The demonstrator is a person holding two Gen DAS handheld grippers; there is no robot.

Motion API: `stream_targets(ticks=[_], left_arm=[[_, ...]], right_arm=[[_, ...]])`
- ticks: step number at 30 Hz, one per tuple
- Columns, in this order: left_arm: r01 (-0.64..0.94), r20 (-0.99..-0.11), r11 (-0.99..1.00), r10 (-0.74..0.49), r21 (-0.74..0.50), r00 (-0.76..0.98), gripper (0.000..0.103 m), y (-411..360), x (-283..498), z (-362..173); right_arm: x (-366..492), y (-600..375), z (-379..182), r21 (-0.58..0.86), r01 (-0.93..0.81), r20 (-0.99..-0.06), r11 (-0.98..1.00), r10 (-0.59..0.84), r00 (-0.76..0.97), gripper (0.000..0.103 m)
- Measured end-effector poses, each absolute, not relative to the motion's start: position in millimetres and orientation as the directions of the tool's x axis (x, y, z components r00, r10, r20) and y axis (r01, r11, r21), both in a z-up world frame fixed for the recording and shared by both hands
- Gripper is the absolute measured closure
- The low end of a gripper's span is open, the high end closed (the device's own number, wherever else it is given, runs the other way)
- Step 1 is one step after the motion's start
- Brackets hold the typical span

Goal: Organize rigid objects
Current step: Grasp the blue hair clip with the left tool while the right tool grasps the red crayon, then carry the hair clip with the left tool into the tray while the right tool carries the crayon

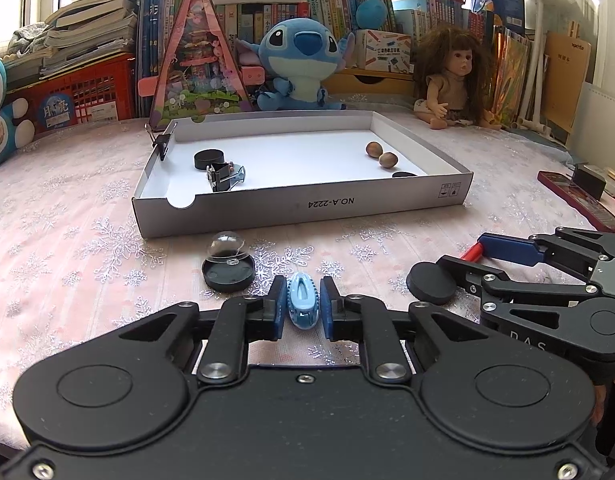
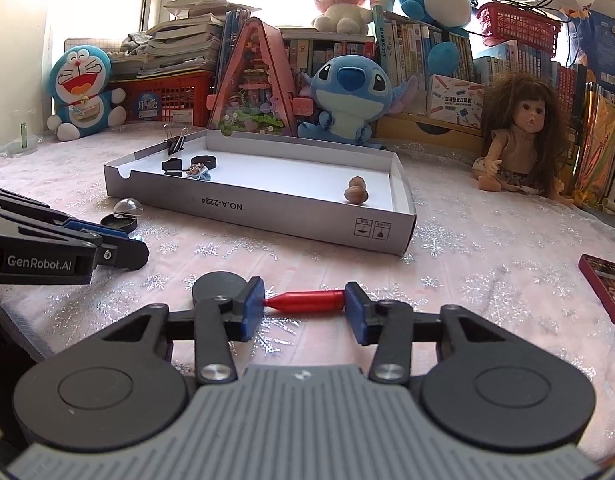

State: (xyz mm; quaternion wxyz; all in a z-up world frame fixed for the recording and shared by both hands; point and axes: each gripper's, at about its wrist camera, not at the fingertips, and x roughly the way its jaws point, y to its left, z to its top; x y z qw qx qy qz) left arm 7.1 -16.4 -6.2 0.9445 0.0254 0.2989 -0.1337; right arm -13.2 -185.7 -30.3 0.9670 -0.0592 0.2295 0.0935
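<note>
Inside the white tray (image 1: 267, 210): two nuts (image 1: 381, 154), two binder clips (image 1: 223, 176).

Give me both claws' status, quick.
Left claw: shut on the blue clip.
Right claw: shut on the red crayon, gripped end to end.

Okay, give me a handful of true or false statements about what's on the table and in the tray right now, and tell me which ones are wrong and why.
1. The left tongs are closed on a small light blue object. True.
2. The red piece lies inside the tray. False: it lies on the tablecloth between the pads of the right tongs.
3. Two brown nuts sit in the tray. True.
4. The clear dome is in the tray. False: it sits outside, in front of the tray, on a black disc.
5. A binder clip is clipped to the tray's wall. True.
</note>
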Motion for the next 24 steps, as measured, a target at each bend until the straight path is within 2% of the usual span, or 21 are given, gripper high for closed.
stream_targets(ticks=[24], left_arm=[[0.263, -0.543, 0.963, -0.252, -0.058, 0.801, 0.088, -12, 11, 10]], right_arm=[[-11, -188, -18, -0.081, -0.201, -0.426, 0.976, 0.149, 0.892, 0.054]])
